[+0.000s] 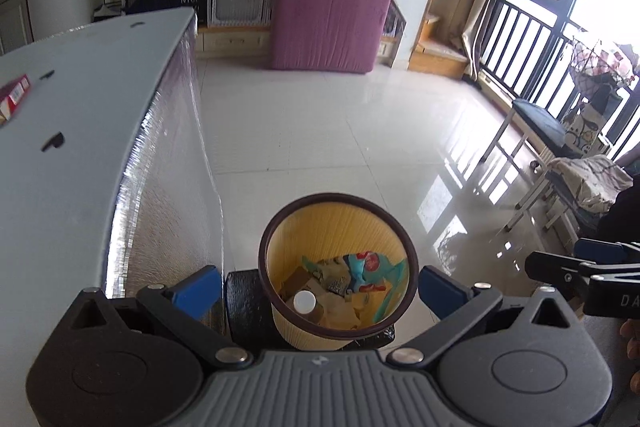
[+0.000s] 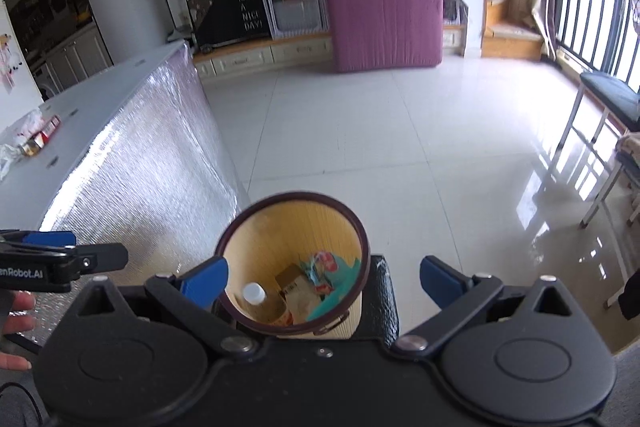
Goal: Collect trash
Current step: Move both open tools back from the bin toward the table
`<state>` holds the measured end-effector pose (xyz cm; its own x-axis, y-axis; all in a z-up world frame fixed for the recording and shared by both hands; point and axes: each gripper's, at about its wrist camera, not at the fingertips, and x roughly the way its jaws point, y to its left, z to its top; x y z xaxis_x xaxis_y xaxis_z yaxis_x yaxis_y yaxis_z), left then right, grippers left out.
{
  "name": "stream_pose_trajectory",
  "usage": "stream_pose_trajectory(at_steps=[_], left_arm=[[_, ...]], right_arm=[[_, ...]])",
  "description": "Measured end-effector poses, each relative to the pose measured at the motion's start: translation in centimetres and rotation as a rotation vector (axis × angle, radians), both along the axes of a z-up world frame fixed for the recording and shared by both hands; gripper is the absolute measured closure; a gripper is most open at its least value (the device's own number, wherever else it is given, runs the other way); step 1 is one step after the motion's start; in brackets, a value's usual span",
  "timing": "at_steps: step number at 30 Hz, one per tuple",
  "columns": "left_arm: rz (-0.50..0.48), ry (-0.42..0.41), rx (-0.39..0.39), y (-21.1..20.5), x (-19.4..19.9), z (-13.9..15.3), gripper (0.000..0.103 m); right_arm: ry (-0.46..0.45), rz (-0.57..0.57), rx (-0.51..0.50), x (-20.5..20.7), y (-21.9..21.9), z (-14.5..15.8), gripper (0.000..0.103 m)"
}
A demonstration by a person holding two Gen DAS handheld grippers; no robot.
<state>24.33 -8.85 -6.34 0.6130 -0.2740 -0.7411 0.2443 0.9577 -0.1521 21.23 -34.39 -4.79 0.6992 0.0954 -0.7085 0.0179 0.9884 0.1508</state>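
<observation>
A yellow waste bin point(image 1: 372, 219) with a dark brown rim stands on a black stool, directly below both grippers. Inside lie a white-capped bottle point(image 1: 304, 301), brown cardboard and teal wrappers point(image 1: 360, 267). My left gripper point(image 1: 320, 287) hangs open above the bin, nothing between its blue pads. The right gripper point(image 2: 324, 281) is open over the same bin point(image 2: 280, 227), also empty. The bottle point(image 2: 253, 293) and wrappers point(image 2: 320, 267) show in the right wrist view too. On the grey table at left lie a red box point(image 2: 50, 129) and crumpled white litter point(image 2: 16, 147).
The long grey table point(image 1: 80, 131) with a foil-covered side runs along the left. A pink mattress point(image 1: 328, 15) leans at the far wall. White benches point(image 1: 536, 131) and a railing stand at the right. The glossy tiled floor point(image 1: 340, 127) lies between them.
</observation>
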Motion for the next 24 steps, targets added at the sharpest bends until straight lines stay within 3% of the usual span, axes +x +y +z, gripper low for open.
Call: stream_pose_trajectory(at_steps=[12,24], left_arm=[[0.080,-0.111,-0.043,5.9,-2.9,4.2,0.000],[0.235,-0.178,-0.034,15.8,-5.2,6.2,0.000]], right_arm=[[-0.095,0.043,-0.004,-1.6,4.5,3.2,0.000],[-0.197,0.139,-0.001,-1.1,12.2,6.2,0.000]])
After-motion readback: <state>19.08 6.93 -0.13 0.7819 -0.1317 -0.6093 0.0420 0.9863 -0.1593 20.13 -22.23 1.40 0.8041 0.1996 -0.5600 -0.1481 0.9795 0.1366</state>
